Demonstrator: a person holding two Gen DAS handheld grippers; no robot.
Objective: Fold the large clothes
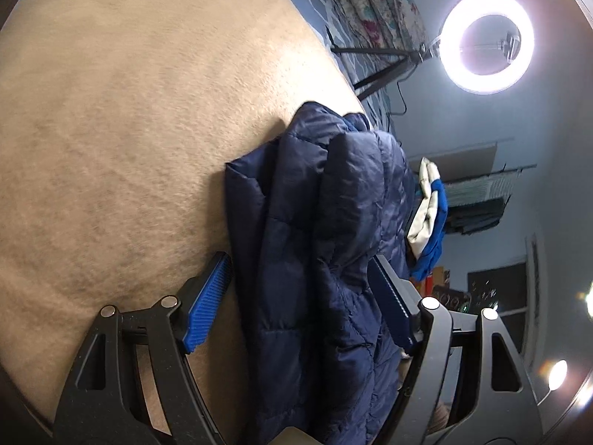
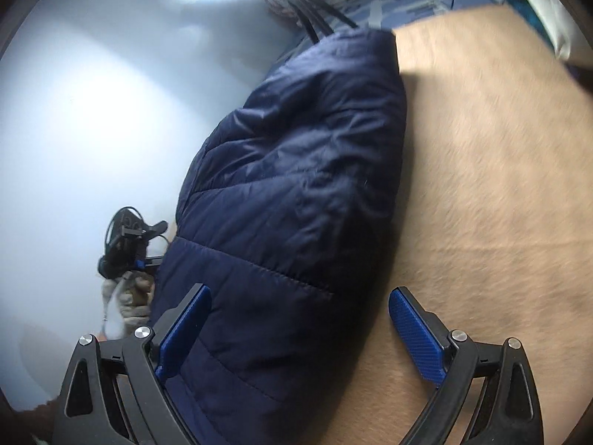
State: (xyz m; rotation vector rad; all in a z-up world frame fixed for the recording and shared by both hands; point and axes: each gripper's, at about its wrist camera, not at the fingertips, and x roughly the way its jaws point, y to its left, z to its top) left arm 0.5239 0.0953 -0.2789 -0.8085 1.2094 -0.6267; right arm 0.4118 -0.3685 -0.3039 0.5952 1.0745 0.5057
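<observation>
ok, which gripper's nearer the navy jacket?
Left, slightly. Left gripper straddles the jacket, open, fabric against one finger. Right gripper straddles it too, open, one finger clear over the blanket.

The navy jacket (image 2: 296, 170) is quilted cloth with a faint sheen, stitched into puffy panels and creased. It lies on a tan blanket (image 1: 122, 141) of matt, fuzzy nap. The gripper fingers are matt black plastic with ribbed blue pads (image 1: 207, 304) and shiny metal pins.

Navy puffer jacket (image 1: 326, 259) bunched btwn wide-open left gripper (image 1: 300, 296) fingers (image 1: 207, 300), on tan blanket (image 1: 129, 129); ring light (image 1: 487, 40) at 2 o'clock.
</observation>
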